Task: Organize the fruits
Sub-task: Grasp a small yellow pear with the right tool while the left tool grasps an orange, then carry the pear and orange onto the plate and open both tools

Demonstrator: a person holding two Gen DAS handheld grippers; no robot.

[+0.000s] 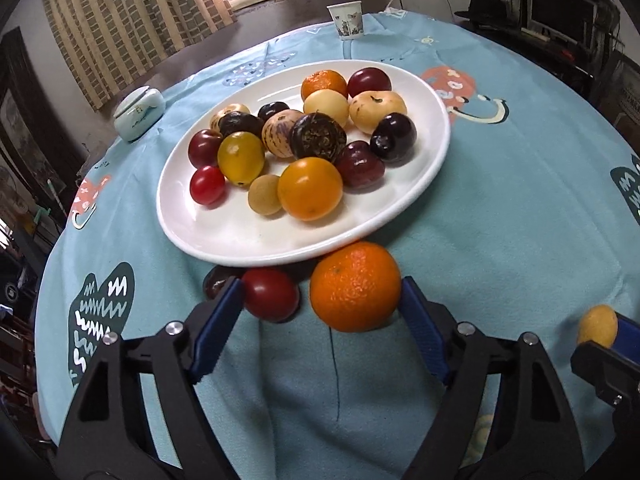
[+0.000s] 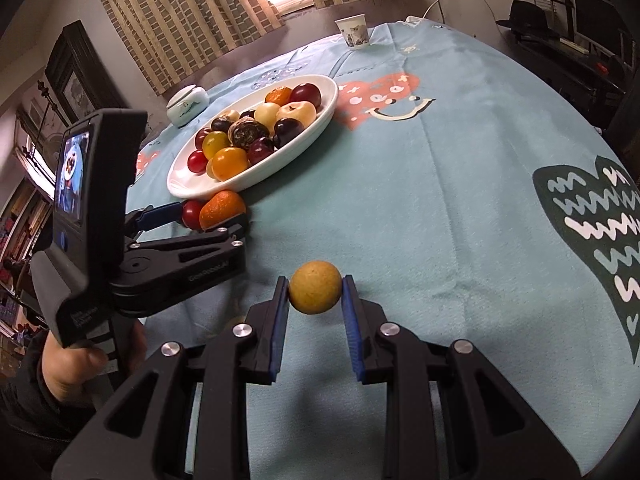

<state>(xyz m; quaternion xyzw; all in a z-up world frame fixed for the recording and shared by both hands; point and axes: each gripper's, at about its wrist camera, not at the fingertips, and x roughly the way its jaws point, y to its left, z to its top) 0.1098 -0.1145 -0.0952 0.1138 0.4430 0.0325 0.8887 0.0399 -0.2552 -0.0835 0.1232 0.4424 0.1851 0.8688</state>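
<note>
A white plate [image 1: 248, 240] on the blue tablecloth holds several fruits; it also shows in the right wrist view [image 2: 188, 190]. In front of it lie an orange [image 1: 355, 286], a red tomato [image 1: 270, 294] and a dark fruit [image 1: 216, 280]. My left gripper [image 1: 320, 292] is open, its jaws around the orange and the tomato; it also shows in the right wrist view [image 2: 208, 216]. My right gripper [image 2: 315, 286] is shut on a small yellow-brown round fruit [image 2: 315, 287], held just above the cloth, right of the left gripper. That fruit shows at the left view's right edge [image 1: 597, 325].
A paper cup [image 1: 346, 21] stands at the table's far edge. A pale lidded ceramic jar [image 1: 138, 114] sits left of the plate. Dark furniture and a monitor [image 1: 560, 4] stand beyond the table at right. Curtains hang behind.
</note>
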